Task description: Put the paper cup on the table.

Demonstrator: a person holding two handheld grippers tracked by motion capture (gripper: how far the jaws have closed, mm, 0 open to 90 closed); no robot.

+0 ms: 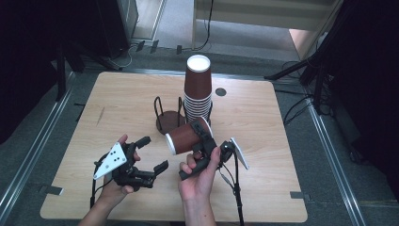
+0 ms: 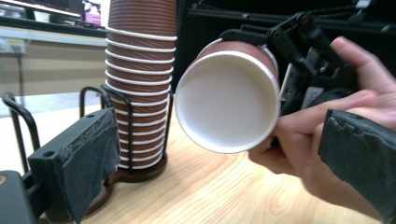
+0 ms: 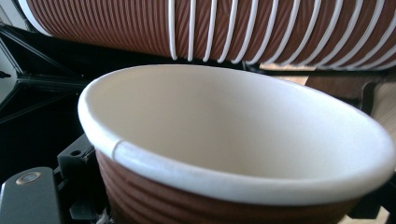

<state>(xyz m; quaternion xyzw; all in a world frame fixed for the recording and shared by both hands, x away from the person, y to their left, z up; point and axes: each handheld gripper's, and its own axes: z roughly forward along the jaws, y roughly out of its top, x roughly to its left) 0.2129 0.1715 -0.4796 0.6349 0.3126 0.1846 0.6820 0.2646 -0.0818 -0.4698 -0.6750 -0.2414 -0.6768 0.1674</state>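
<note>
Right gripper point(image 1: 203, 137), centre of the high view, clamps a brown paper cup point(image 1: 186, 137) on its side, mouth facing lower left. Left gripper point(image 1: 153, 153), lower left, jaws wide apart, empty. Cup stack point(image 1: 197, 89) stands just behind.

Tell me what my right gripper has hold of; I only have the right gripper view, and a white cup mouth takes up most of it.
Observer: The right gripper is clamped on a single brown paper cup, tipped on its side with the mouth toward the left gripper.
Operator: Is the left gripper touching it?
Observer: No. The left gripper stands open, apart from the cup, nothing between its jaws.
Operator: Where is the stack?
Observer: The stack of cups stands upside down in a black wire holder just behind the held cup, on the wooden table.
</note>
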